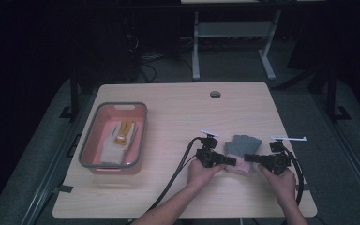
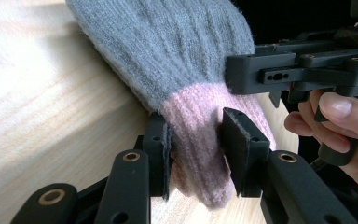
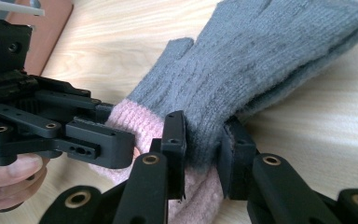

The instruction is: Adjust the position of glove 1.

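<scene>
Glove (image 1: 243,151) lies between both tongs, left (image 1: 229,161) and right (image 1: 248,158) each clamping its pink cuff.

Glove (image 2: 177,60) fuzzy ribbed knit (grey, pink cuff); table (image 1: 178,112) smooth matt wood

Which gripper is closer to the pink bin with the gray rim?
Left. The left gripper grips the glove's pink cuff on the side facing the bin; the right gripper grips its far side.
</scene>
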`<state>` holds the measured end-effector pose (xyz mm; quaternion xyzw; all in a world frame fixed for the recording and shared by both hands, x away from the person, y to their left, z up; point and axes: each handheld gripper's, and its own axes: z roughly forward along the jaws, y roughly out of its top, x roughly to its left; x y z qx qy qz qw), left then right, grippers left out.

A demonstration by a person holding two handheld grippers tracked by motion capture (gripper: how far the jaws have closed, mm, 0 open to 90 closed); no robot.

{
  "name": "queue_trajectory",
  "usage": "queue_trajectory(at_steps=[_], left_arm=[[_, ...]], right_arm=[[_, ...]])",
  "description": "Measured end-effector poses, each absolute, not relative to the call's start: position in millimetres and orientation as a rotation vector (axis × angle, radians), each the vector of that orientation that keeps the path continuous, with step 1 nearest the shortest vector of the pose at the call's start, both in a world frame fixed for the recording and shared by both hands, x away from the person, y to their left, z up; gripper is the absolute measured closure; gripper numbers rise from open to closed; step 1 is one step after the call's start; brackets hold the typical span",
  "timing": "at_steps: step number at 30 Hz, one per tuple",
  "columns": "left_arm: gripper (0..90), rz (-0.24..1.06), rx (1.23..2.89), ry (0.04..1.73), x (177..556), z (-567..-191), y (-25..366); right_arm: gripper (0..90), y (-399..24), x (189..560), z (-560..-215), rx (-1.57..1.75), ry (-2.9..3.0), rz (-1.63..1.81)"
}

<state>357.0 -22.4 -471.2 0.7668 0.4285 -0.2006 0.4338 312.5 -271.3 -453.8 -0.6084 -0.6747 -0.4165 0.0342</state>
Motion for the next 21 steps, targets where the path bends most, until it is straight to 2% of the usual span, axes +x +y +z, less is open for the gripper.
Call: queue_trajectory(at_steps=[21], left_arm=[[63.2,-0.391,1.882,1.019,354,-429,33]], right_arm=[[74.1,-229,324,-418,-1.737,-2.103,-1.388]])
